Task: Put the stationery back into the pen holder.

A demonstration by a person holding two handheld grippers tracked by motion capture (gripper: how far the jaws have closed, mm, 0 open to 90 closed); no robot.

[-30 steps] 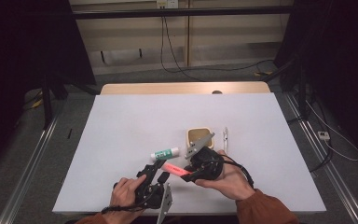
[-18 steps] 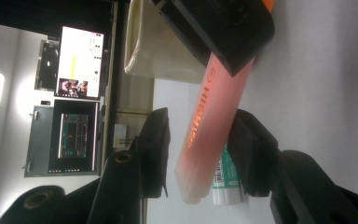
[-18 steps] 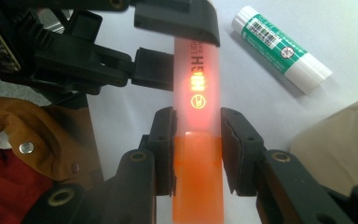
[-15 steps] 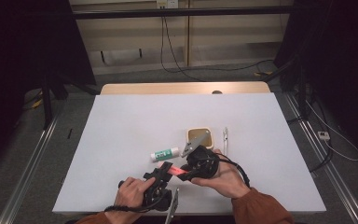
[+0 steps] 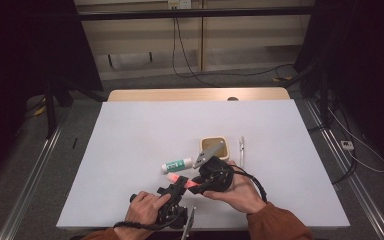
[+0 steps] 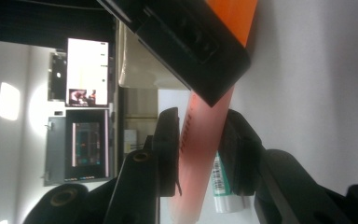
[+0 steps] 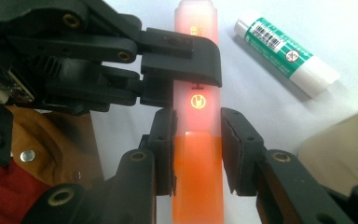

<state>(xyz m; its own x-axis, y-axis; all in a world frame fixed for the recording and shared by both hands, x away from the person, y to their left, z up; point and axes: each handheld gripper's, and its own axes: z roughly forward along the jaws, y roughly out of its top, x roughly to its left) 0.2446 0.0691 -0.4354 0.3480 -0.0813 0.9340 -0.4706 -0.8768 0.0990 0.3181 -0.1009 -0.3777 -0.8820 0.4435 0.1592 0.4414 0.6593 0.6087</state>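
Two hand-held grippers meet over the near edge of a white worktop (image 5: pixel 130 150), both closed on one orange marker (image 5: pixel 182 183). The right gripper (image 5: pixel 192 184) pinches the marker where its solid orange barrel meets its paler translucent cap, one jaw pressed to each side, as the right gripper view shows. The left gripper (image 5: pixel 176 186) clamps the pale cap end; in the left gripper view its jaws sit tight against the translucent part, while the right gripper's black jaw crosses in front and hides part of the orange barrel. The marker is held just above the worktop, between the person's two hands.

Just beyond the marker lies a white and green glue stick (image 5: pixel 175 164), its far end cut off behind the left gripper's jaw in the left gripper view. Farther back sit a small square tan dish (image 5: pixel 219 148), partly covered by the grey plate on the right gripper, and a slim pen (image 5: pixel 241 150) beside it. Printing on the marker's cap is too blurred to read.
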